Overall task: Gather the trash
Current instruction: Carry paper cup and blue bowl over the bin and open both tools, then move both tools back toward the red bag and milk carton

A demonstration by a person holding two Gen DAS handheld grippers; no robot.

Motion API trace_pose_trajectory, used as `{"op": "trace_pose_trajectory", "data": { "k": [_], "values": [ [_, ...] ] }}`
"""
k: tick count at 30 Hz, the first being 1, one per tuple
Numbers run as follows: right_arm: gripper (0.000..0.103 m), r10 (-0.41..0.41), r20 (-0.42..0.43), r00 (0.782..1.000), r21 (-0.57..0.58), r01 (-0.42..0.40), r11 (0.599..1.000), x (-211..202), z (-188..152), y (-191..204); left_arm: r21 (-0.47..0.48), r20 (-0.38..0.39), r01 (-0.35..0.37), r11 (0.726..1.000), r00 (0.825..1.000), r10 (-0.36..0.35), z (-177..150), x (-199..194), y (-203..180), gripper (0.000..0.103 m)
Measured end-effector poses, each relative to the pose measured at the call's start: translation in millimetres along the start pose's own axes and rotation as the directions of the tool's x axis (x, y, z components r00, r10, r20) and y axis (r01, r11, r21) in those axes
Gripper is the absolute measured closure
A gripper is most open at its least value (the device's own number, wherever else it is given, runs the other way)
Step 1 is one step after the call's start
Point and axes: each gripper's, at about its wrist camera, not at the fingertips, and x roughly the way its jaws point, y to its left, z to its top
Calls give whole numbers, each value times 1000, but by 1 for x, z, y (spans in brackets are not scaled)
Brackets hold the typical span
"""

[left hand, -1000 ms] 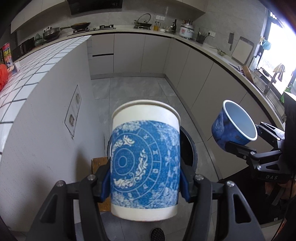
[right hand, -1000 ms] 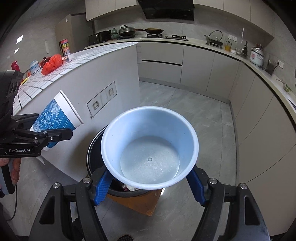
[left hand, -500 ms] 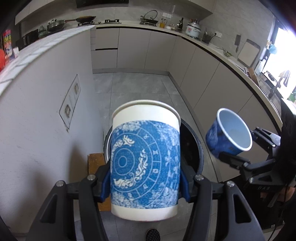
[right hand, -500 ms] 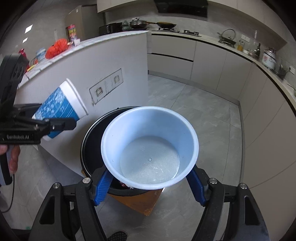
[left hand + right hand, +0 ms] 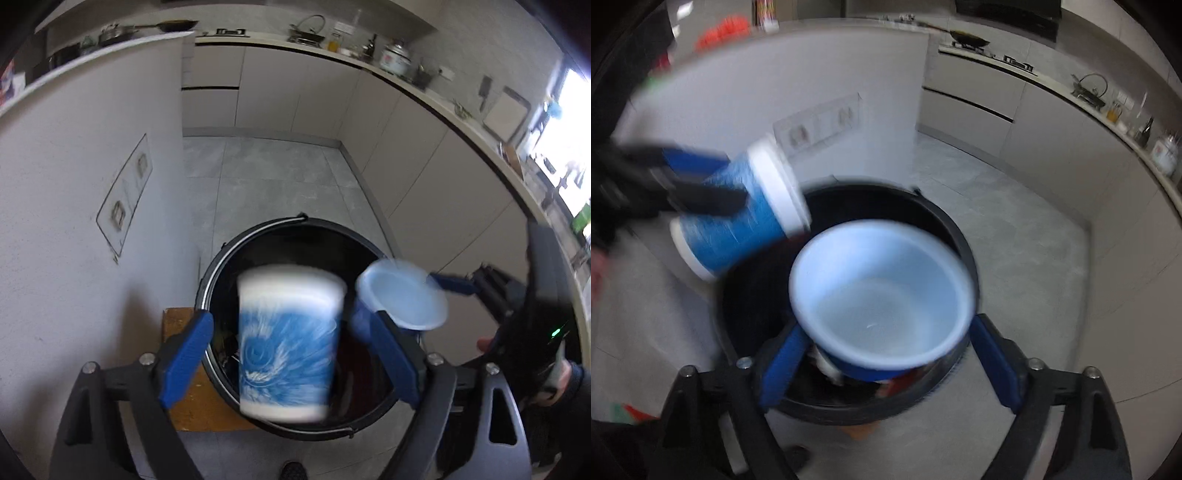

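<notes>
- Half a second ago both grippers were clamped on their paper cups above the bin; now I see both sets of fingers spread apart, with a clear gap on each side of each cup.
- My left gripper (image 5: 288, 354) has let go: the blue-patterned cup (image 5: 288, 343) is smeared with motion blur between the open pads, touching neither, and hangs over the mouth of the black trash bin (image 5: 295, 236). I judge it is dropping.
- My right gripper (image 5: 890, 354) is open as well: the second cup (image 5: 882, 299), mouth facing the camera, sits loose between the blue pads (image 5: 783, 365) and above the bin's opening.
- In the right wrist view, the left cup (image 5: 738, 218) lies tilted at the bin's near-left rim (image 5: 960, 236), so it is the one I would watch; it could clip the edge instead of falling inside.
- Some rubbish already shows at the bottom of the bin, though it is too dark to name.
- By my reading, this is the release, and both cups should land in the bin if neither bounces out.
</notes>
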Motion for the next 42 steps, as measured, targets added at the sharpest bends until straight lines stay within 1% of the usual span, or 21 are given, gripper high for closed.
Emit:
{"op": "trace_pose_trajectory", "data": {
  "k": [1, 3, 7, 18, 21, 24, 27, 29, 31, 34, 42],
  "values": [
    [13, 26, 2, 1000, 8, -26, 1000, 0, -2, -2, -5, 0, -4, 1000, 1000, 4, 0, 0, 1, 15],
    [13, 27, 18, 999, 18, -27, 999, -4, -6, -4, 0, 1, -11, 1000, 1000, 11, -1, 0, -2, 15],
    [13, 40, 24, 999, 33, -41, 999, -11, -14, -5, 17, -11, -26, 1000, 1000, 26, -1, 3, -9, 15],
    [13, 50, -10, 999, 107, -49, 993, -15, -19, -18, 35, -24, -49, 998, 998, 50, 2, 3, -13, 15],
    [13, 35, -24, 999, 114, -32, 993, -22, -19, -19, 46, -16, -90, 995, 996, 91, 0, -3, -16, 15],
    [13, 24, -37, 999, 135, -19, 991, -29, -16, -19, 62, -4, -114, 992, 993, 115, -1, -11, -19, 13],
    [12, -37, -50, 998, 165, 44, 985, -37, -12, -21, 79, 9, -125, 989, 992, 125, -2, -19, -23, 13],
    [12, -61, -37, 997, 201, 67, 977, -46, -8, -21, 82, 19, -126, 989, 992, 125, -1, -25, -24, 12],
    [12, -82, -37, 996, 198, 87, 976, -51, -5, -18, 82, 25, -131, 988, 991, 129, 1, -30, -24, 12],
    [12, -89, -39, 995, 198, 95, 976, -58, 0, -13, 71, 35, -130, 989, 991, 128, 4, -37, -23, 12],
    [12, -109, -8, 994, 200, 109, 974, -89, 19, -6, 58, 78, -133, 989, 989, 128, 13, -65, -22, 12]
  ]
}}
